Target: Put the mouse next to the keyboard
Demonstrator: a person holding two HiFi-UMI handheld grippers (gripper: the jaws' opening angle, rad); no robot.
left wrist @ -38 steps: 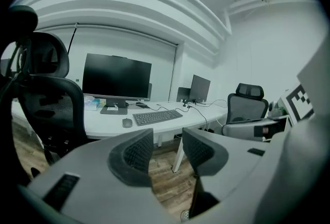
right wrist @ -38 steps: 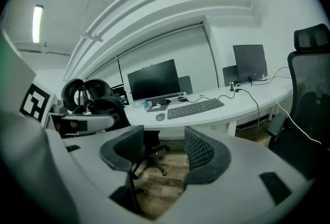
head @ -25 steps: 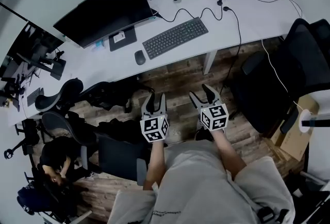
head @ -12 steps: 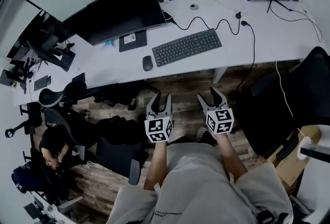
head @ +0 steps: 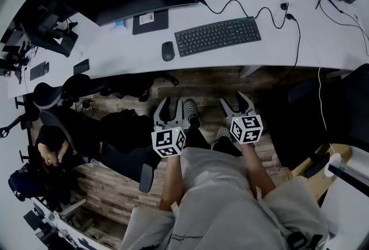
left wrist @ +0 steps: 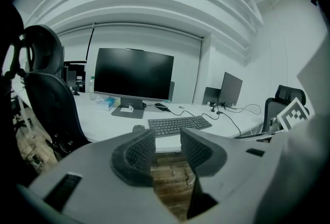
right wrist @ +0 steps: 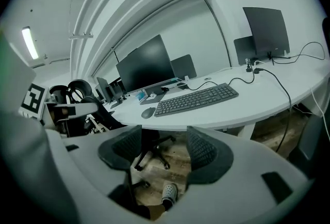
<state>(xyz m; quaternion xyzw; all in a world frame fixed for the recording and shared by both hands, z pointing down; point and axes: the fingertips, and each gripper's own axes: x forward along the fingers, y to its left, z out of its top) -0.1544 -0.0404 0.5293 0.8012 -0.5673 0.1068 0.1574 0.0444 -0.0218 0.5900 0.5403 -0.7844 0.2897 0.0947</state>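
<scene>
Hovering short of the desk (head: 115,54), your left hand-held gripper (head: 171,103) and right hand-held gripper (head: 236,99) are both spread, empty. Untouched, the mouse (head: 168,50) lies just left of the keyboard (head: 217,36). Next, likely: reach far, pinch it.

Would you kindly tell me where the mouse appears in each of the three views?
Head view: mouse upper centre.
Left gripper view: mouse left of centre, below mid-height.
Right gripper view: mouse left of centre.
Shared landmark: keyboard, directly right of it everywhere.
</scene>
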